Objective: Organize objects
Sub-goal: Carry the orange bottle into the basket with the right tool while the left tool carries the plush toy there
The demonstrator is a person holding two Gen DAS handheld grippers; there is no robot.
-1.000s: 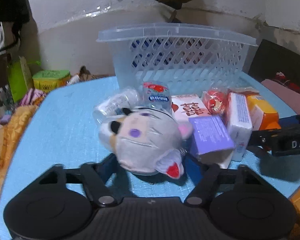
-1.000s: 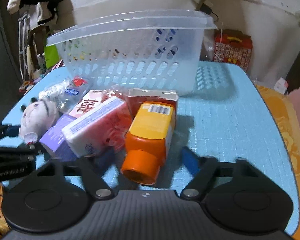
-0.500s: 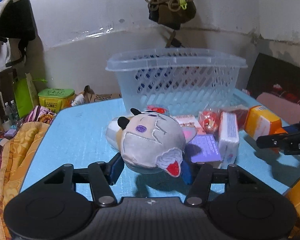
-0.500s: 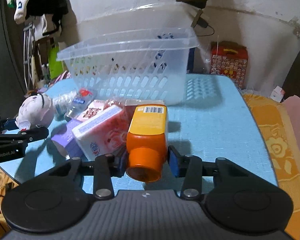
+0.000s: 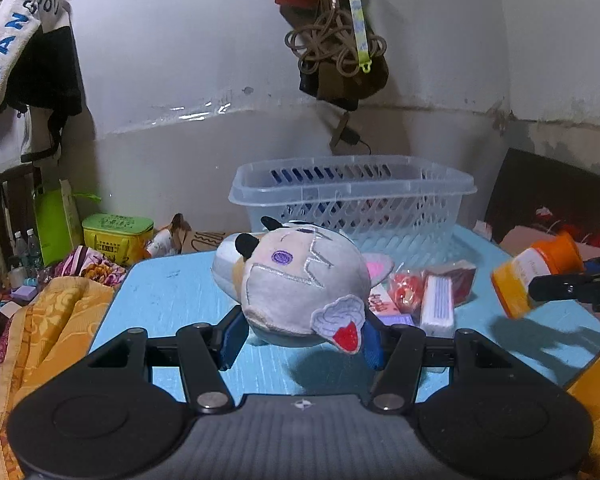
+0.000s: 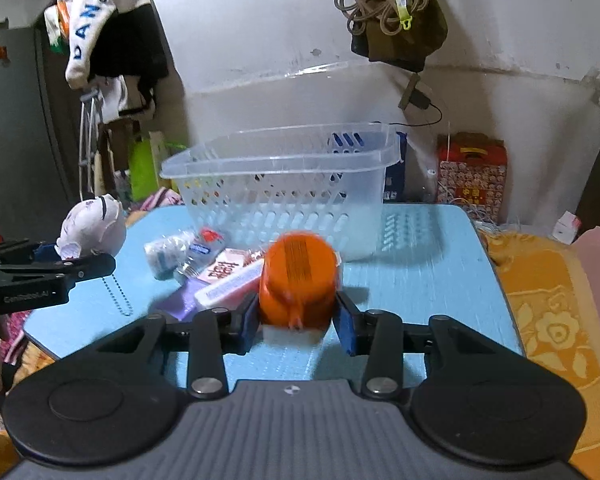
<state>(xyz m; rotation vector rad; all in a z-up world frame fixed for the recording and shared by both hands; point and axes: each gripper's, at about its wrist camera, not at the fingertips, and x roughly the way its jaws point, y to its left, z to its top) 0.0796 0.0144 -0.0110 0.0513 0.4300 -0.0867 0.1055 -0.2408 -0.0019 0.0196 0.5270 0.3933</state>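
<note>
Count: one plush cat head (image 5: 300, 284), one orange-capped bottle (image 6: 298, 280), one clear slotted basket (image 5: 352, 196), and a small pile on the blue table (image 5: 172, 300).

Pile items seen from the right wrist: one crumpled clear plastic bottle (image 6: 180, 254), one pink-and-white packet (image 6: 224, 270), one white tissue pack (image 6: 230, 286), one purple box (image 6: 180, 304). The left wrist view adds one red snack bag (image 5: 406, 286) and one dark red pack (image 5: 456, 280).

Left gripper (image 5: 300, 340): blue pads clamped on both sides of the plush, which is held above the table surface, in front of the basket's near wall.

Right gripper (image 6: 298, 320): pads pressed on the orange cap, bottle pointing away toward the basket, clear of the table; blurred.

Basket stands at the far edge of the table, open top unobstructed. Pile lies between basket and grippers. Table's right half is bare blue surface. Orange patterned cloth (image 6: 548, 312) borders the right edge.
</note>
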